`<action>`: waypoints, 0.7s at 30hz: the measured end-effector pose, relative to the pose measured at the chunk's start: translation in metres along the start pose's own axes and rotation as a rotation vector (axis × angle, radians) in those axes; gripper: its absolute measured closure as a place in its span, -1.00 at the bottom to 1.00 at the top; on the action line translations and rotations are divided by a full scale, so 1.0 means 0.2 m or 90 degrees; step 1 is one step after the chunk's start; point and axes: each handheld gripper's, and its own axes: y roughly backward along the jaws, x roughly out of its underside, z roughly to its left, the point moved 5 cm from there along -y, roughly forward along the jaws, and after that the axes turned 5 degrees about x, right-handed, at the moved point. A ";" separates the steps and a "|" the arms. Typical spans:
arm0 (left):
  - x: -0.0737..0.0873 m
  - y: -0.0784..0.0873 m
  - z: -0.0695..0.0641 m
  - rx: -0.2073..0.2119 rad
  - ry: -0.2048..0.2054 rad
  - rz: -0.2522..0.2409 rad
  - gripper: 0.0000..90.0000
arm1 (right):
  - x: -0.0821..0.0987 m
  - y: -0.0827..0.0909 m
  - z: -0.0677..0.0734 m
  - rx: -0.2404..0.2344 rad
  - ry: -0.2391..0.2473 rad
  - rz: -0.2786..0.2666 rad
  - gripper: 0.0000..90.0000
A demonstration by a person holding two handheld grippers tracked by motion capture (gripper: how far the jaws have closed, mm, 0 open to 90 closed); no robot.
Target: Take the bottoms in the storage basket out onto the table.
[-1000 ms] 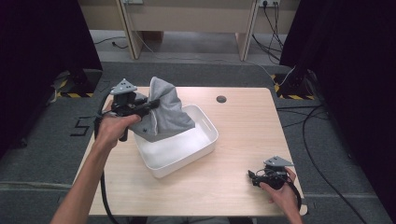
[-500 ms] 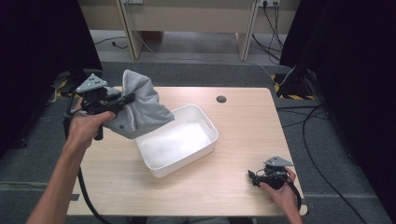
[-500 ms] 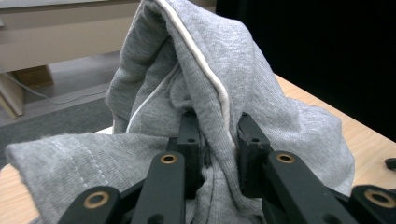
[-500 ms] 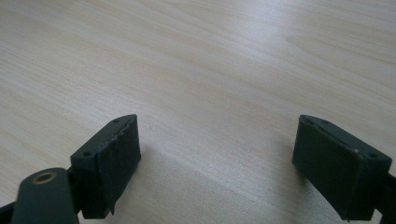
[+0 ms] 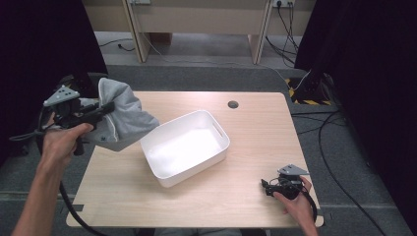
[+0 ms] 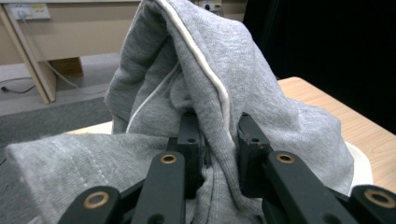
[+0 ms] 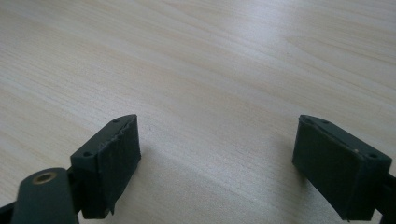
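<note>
- Gripping a bunched fold of a soft grey knitted garment with white piping (image 5: 123, 118), the left gripper (image 5: 101, 110) held it lifted over the table's left edge; its jaws were clamped together on the cloth.
- Seen along the left gripper's own jaws, the grey cloth (image 6: 201, 84) rose in a peak between and above them.
- The garment's lower corner hung just beside the white rectangular plastic tub (image 5: 216, 129), which sat mid-table on the pale wooden tabletop (image 5: 255, 118).
- The right gripper (image 5: 268, 188) rested low at the near right corner, jaws wide apart over bare wood (image 7: 210, 70).
</note>
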 end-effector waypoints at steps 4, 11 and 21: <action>0.07 0.03 0.07 -0.018 0.010 0.004 0.65 | 0.00 0.00 0.00 0.000 -0.003 0.001 -0.66; 0.19 0.07 0.16 -0.048 0.022 0.009 0.65 | 0.00 0.00 0.00 0.002 0.000 0.000 -0.66; 0.37 0.07 0.21 -0.063 0.035 0.020 0.65 | 0.00 0.00 0.00 0.003 0.000 0.002 -0.66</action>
